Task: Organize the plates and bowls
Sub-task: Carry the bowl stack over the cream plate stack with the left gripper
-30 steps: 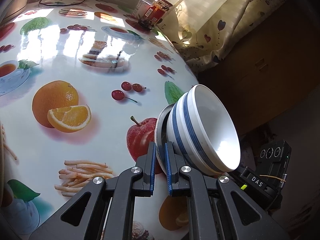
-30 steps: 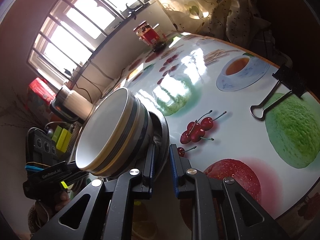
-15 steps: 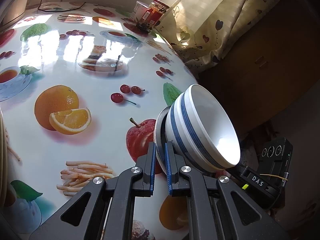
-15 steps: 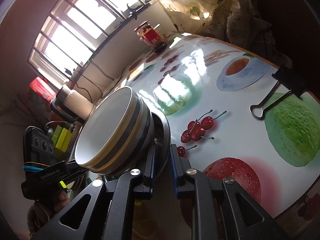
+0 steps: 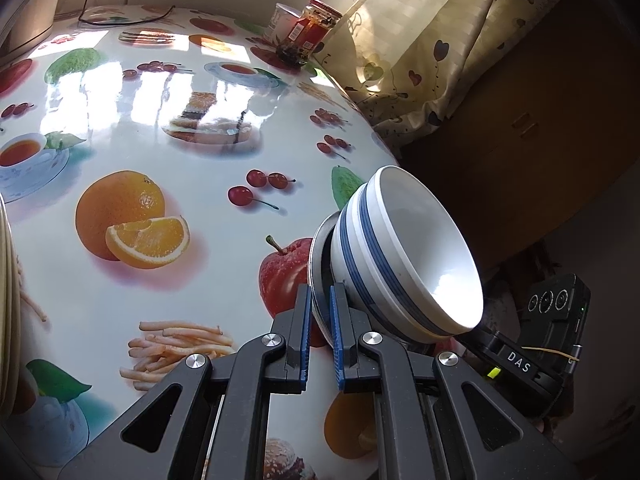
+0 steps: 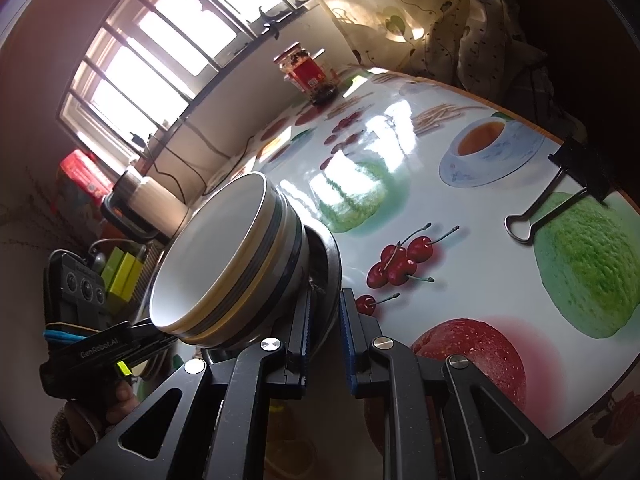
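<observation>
bowls and plate gripped from both sides

bowls (image 5: 404, 256), white with blue bands and nested, lie on a metal plate (image 5: 318, 256) tipped on edge above the fruit-printed desk (image 5: 160, 128), near its edge. the left gripper (image 5: 319, 312) has its fingers clenched on the plate's rim; the right gripper (image 6: 325, 316) pinches the same rim (image 6: 330, 268) from the other side. far off stands a jar (image 5: 312, 32). a binder clip (image 6: 560, 196) lies on the desk edge.
</observation>
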### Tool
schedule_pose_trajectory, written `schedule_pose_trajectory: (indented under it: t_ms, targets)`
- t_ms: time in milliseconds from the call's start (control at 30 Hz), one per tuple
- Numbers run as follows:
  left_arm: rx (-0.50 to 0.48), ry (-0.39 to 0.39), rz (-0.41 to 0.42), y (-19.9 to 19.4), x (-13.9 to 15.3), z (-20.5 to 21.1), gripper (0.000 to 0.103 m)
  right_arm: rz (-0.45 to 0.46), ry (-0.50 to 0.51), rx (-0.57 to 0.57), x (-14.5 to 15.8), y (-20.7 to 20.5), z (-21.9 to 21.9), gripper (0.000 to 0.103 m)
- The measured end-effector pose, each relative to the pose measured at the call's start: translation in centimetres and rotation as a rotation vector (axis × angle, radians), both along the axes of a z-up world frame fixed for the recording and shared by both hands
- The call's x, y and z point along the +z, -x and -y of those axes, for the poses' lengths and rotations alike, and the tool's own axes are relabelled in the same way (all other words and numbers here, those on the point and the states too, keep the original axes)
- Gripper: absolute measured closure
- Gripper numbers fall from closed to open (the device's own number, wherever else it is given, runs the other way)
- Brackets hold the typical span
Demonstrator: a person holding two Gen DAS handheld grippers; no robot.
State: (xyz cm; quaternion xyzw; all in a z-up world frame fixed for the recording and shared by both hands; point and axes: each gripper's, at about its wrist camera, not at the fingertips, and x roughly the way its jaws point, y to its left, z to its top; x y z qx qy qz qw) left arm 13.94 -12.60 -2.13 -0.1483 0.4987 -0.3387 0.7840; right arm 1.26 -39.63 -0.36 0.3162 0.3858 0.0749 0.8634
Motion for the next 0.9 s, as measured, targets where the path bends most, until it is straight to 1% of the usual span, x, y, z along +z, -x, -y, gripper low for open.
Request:
schedule_pose_trajectory:
  t_ms: [167,267,433,600,667,733,900]
  targets:
    - [0.002,0.005,-0.014,-0.1,-0.4,-0.1,0.094,0.002,0.006,0.006,-0.1,-0.1,0.0,0.088]
    - [0.000,-0.002,-0.006,-0.1,-0.3,0.0,0.093,0.004,-0.002,0.000,-0.2,-0.3,0.3,0.088]
    - [0.002,-0.005,-0.008,-0.1,-0.3,0.1,0.093,-0.002,0.021,0.006,-0.2,-1.2,0.4,0.087]
    - [0.003,-0.011,-0.005,-0.1,-0.2,0.2,0.093,0.000,-0.007,0.013,-0.6,-1.7,0.9,0.088]
    - [0.004,-0.023,0.004,0.0,-0.1,0.3,0.093,0.006,-0.008,0.020,-0.6,-1.7,0.9,0.089]
    - [0.005,-0.037,0.015,0.1,0.0,0.4,0.093,0.011,0.009,0.023,-0.5,-1.6,0.7,0.089]
    - [0.006,-0.052,0.025,0.2,0.1,0.5,0.093,0.010,0.008,0.024,-0.5,-1.6,0.7,0.089]
